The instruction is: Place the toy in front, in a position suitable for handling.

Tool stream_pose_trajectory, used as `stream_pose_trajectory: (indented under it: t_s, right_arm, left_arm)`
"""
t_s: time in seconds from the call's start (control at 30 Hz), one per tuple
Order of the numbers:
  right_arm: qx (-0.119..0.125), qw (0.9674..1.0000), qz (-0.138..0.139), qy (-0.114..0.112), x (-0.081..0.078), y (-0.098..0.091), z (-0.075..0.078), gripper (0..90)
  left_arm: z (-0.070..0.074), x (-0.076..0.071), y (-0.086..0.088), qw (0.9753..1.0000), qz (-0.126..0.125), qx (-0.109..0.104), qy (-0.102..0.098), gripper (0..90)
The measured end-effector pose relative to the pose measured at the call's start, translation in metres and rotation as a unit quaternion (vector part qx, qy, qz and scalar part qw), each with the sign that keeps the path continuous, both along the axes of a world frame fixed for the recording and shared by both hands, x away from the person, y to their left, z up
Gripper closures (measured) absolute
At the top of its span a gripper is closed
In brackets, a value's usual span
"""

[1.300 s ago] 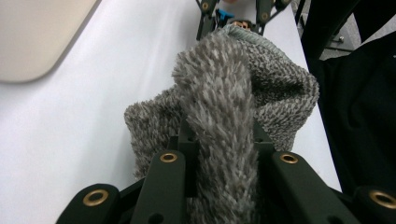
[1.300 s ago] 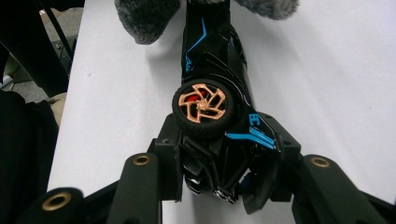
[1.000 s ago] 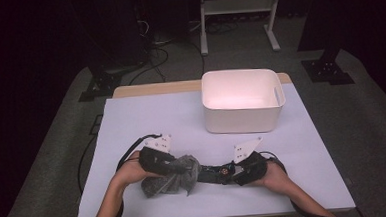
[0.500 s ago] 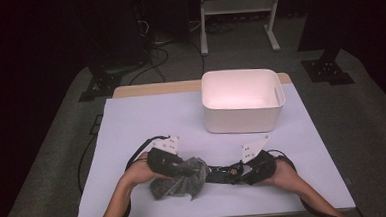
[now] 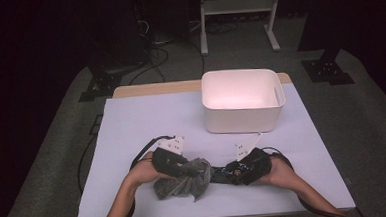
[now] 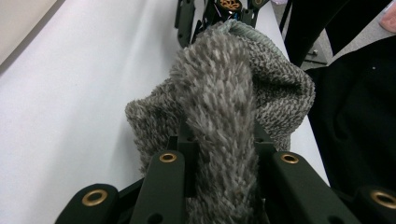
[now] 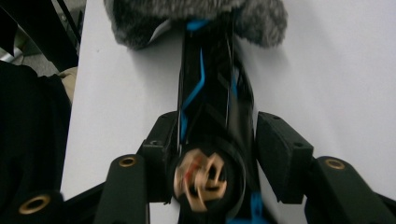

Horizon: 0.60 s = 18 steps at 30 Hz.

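The grey fuzzy cloth [image 5: 182,179] lay on the white-covered table [image 5: 132,126], on the near side of the white bin [image 5: 242,106] and well apart from it, close to the table's front edge. The left tool [image 5: 192,171] was pressed together on a thick fold of that cloth; in the left gripper view the pile [image 6: 219,102] bulged up between the two black jaws, which pinched it firmly. That grip seemed meant to hold the cloth as a sleeve or wiper around one end of the dark object.

The dark object, a black rod-like piece with blue lines [image 7: 205,88] and a brass-coloured end [image 7: 201,179], lay level on the table between the two hands, to the near side of the bin, its far end buried in the cloth. The right tool [image 5: 234,172] sat around its other end. Its jaws had just been opening: in the right gripper view the right-hand pad [image 7: 278,161] stood clear of the rod with table showing between, so the rod lay between spread jaws, not pinched. What the black piece was exactly could not be told.

The judgement here is that the cloth was being used to wipe or cover the rod, the left hand keeping the fabric gathered while the right loosened to re-grip or let go. The bin stood empty-looking beyond both hands, likely the place where things would end up.
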State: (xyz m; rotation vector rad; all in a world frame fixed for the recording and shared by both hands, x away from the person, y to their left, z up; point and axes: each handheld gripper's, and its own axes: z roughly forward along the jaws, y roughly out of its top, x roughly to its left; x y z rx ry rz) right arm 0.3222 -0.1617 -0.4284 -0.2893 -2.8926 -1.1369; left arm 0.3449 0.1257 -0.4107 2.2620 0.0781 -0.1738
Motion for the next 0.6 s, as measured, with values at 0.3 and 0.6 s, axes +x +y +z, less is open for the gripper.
stream_pose_trajectory:
  t_s: [0.3,0.6]
  right_arm:
    - [-0.070,0.9972,0.022,-0.009,0.006,0.040,0.008,51.4]
    - [-0.087,0.9954,0.033,-0.024,0.006,0.047,0.005,55.2]
  left_arm:
    - [0.000,0.000,-0.003,1.0000,-0.005,-0.002,-0.002,73.9]
    - [-0.002,-0.001,-0.001,0.9999,-0.005,-0.009,0.002,74.0]
